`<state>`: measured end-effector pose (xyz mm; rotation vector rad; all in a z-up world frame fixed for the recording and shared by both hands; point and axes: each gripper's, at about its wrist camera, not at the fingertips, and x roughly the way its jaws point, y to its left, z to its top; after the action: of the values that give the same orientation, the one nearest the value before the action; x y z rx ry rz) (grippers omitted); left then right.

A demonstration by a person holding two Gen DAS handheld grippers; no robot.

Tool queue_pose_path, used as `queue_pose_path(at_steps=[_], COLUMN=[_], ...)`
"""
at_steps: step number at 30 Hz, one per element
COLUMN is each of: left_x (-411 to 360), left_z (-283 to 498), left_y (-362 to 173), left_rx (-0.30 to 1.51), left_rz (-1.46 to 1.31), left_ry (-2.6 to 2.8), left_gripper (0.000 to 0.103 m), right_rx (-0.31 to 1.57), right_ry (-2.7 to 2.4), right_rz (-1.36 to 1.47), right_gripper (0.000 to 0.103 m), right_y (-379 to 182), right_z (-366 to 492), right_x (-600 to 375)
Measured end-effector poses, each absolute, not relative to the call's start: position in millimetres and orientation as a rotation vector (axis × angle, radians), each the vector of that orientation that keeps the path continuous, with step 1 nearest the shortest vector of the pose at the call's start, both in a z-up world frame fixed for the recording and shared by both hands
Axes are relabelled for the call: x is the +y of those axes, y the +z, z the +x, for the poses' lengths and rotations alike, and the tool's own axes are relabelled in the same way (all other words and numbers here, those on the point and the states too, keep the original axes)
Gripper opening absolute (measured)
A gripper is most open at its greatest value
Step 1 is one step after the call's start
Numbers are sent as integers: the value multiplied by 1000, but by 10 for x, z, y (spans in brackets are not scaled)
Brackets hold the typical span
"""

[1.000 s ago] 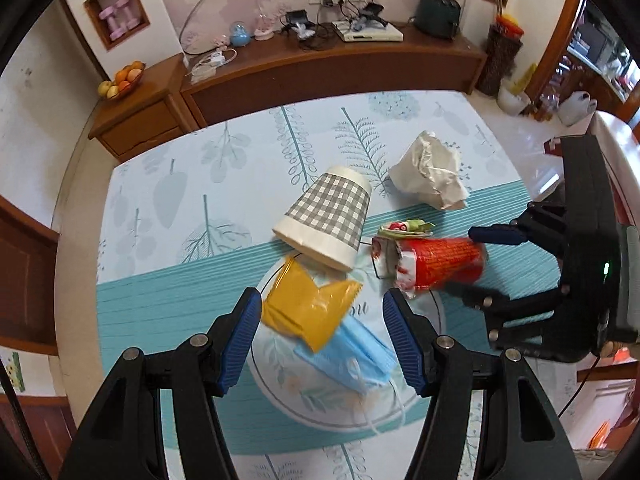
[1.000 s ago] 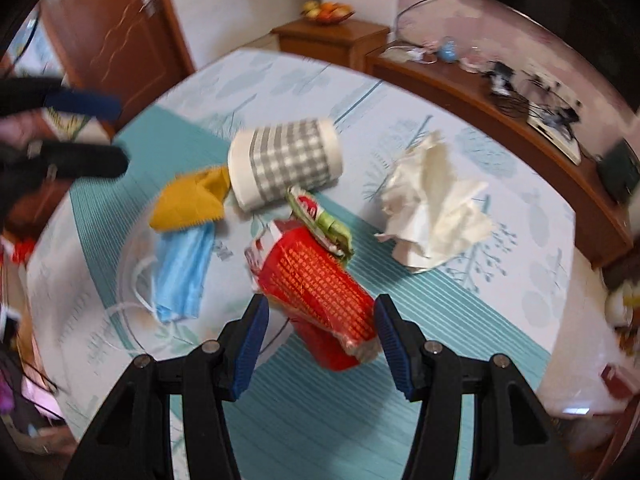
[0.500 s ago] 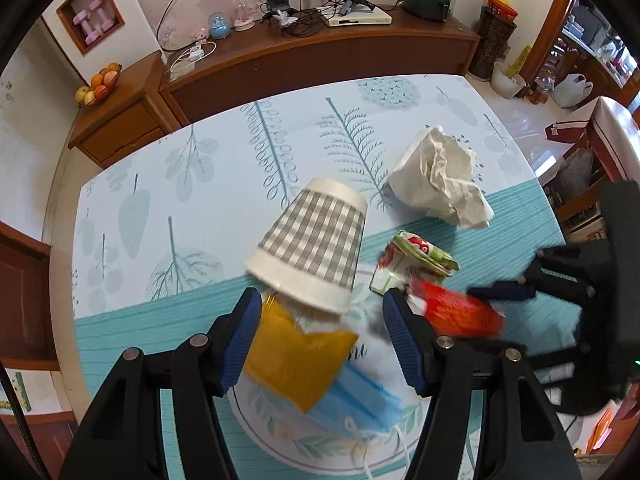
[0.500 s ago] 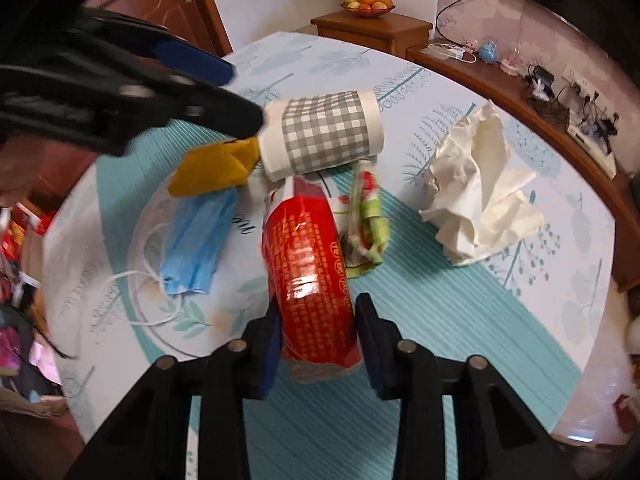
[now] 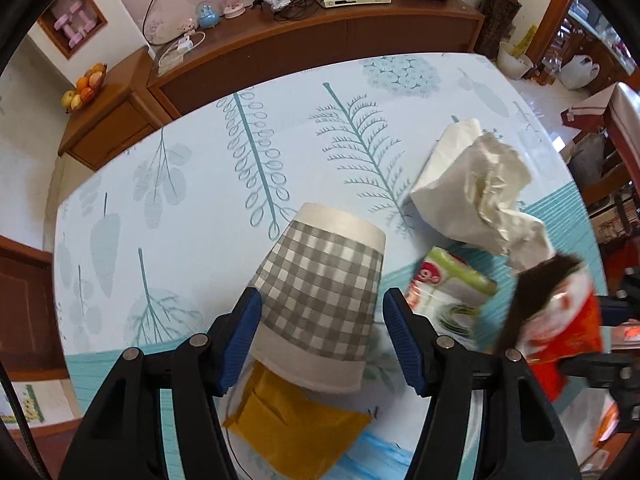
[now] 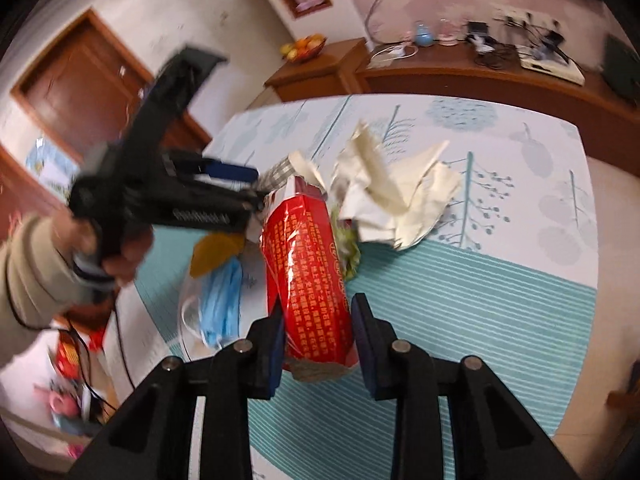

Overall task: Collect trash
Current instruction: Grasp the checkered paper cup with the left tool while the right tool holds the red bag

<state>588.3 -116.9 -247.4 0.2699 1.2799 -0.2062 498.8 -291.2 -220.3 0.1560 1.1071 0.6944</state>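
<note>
A grey-checked paper cup (image 5: 320,292) lies on its side on the leaf-print table (image 5: 200,200). My left gripper (image 5: 322,320) points down over it, open, with a blue pad (image 5: 244,320) on each side of the cup near its rim. My right gripper (image 6: 318,336) is shut on a red snack packet (image 6: 312,280), which shows blurred at the right of the left wrist view (image 5: 568,328). A yellow packet (image 5: 296,428) and a blue face mask (image 6: 220,300) lie beside the cup.
Crumpled white paper (image 5: 476,196) and a green-and-white wrapper (image 5: 448,292) lie to the right of the cup. A wooden sideboard (image 5: 320,28) with cables and a fruit bowl (image 5: 84,88) stands behind the table. A person's hand (image 6: 120,256) holds the left gripper.
My left gripper has come down and forward from above the yellow packet to straddle the cup. My right gripper has shut on the red packet and pulled it away from the pile.
</note>
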Motion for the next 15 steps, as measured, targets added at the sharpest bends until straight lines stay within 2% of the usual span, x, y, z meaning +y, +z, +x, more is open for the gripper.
queue_pose_path(at_steps=[8,15], left_x=[-1189,-1255], left_z=[5995,6001], left_y=[-2525,-2589], left_rx=[1268,1260], left_rz=[289,354], left_ry=[-213,-198], left_gripper=[63,68], right_rx=[1120,1132], right_ry=[701,689], right_rz=[210,231], right_gripper=[30,30], right_y=[-2277,-2332], right_z=[4962,4909], right_x=[-2875,-2897])
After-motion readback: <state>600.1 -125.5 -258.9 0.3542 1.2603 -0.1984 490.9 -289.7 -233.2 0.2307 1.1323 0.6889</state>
